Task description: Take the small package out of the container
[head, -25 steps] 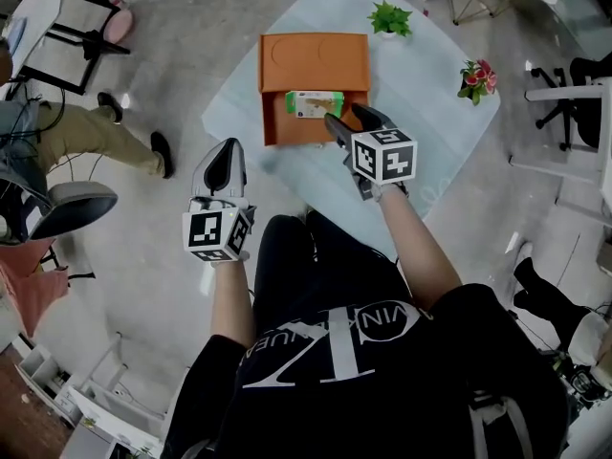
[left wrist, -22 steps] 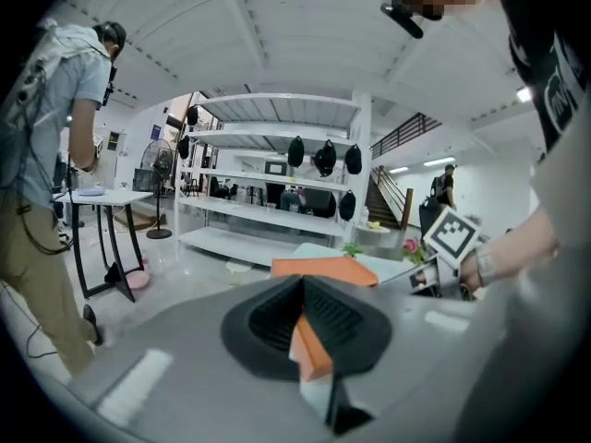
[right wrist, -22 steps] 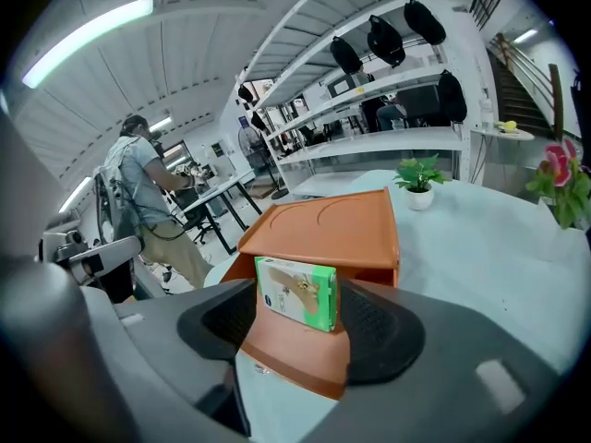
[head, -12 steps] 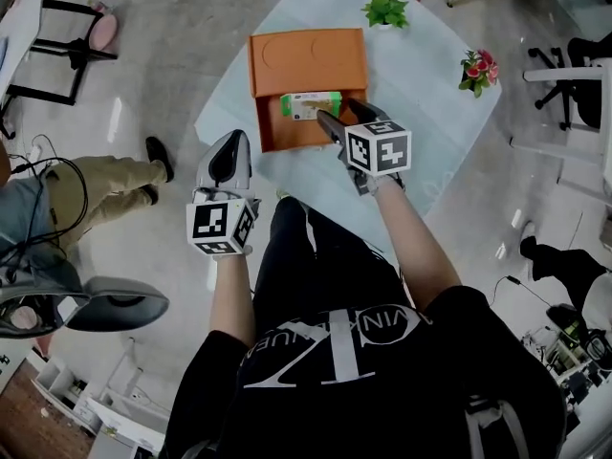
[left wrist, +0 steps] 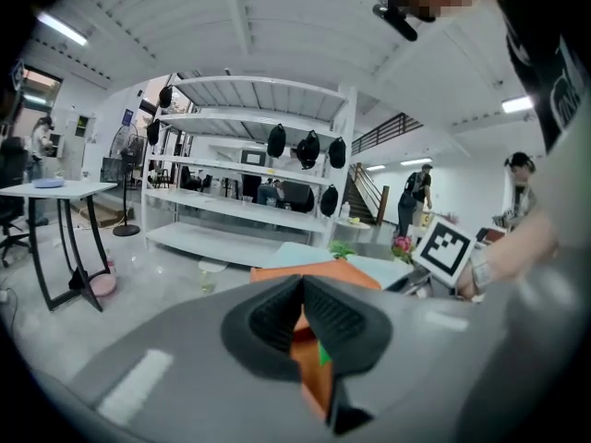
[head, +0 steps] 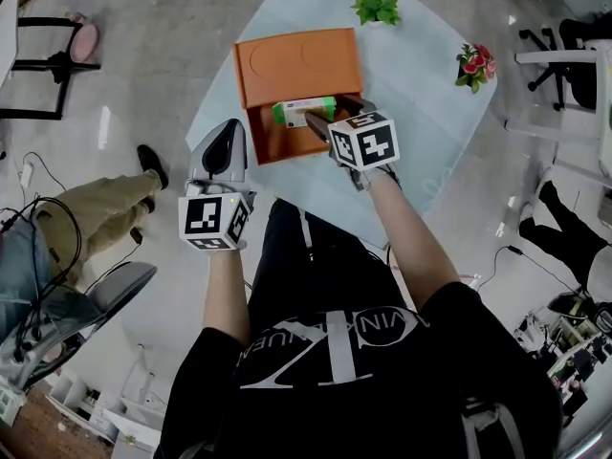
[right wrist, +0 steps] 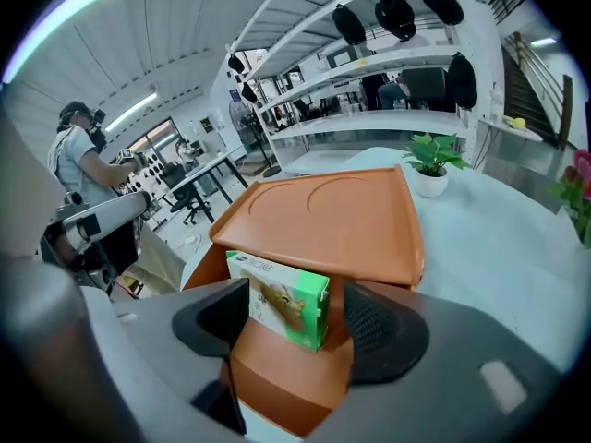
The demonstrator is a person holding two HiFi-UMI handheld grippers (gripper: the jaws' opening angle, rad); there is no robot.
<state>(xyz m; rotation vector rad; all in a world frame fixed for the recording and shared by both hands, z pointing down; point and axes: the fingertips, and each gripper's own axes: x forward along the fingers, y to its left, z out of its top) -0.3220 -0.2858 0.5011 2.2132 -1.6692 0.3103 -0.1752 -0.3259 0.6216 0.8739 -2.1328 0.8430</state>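
The orange container (head: 292, 127) sits on the pale table with its lid (head: 296, 63) folded back. A small green and white package (head: 304, 111) stands inside it. My right gripper (head: 335, 115) reaches into the container, one finger on each side of the package (right wrist: 286, 305). Its jaws are opening, and a gap shows between the package and the right pad (right wrist: 377, 326). My left gripper (head: 222, 149) hangs to the left of the container, over the floor. In the left gripper view its fingers (left wrist: 277, 317) sit together with nothing held.
A green potted plant (head: 376, 6) and a pot of red flowers (head: 475, 65) stand on the table (head: 421, 75) behind and to the right of the container. Another person's legs (head: 105, 208) are on the floor at left. Chairs stand around.
My right gripper has pushed forward into the container, and its jaws now straddle the package. The left gripper has edged forward beside the container. The person at left has moved.
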